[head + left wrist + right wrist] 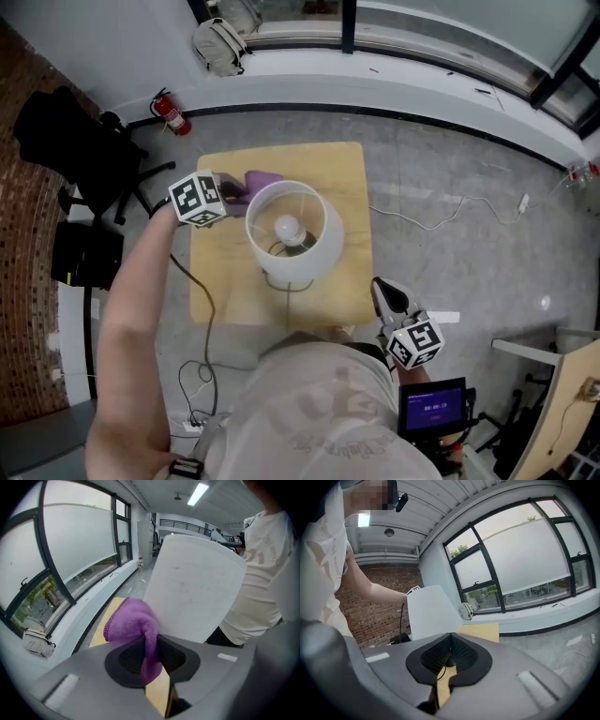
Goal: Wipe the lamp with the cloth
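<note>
A white lamp (287,234) with an open-topped shade and a bare bulb stands on a small wooden table (347,169). My left gripper (230,192) is shut on a purple cloth (261,180), held against the shade's far left side. In the left gripper view the cloth (136,625) bulges out of the jaws right beside the white shade (197,588). My right gripper (384,295) hangs shut and empty off the table's near right corner. Its own view shows the shade (431,611) ahead and to the left.
A black office chair (66,141) and a red fire extinguisher (173,114) stand left of the table. A beige bag (220,45) lies on the window ledge. A white cable (441,220) trails over the floor to the right. A lamp cord (202,328) hangs off the table's left.
</note>
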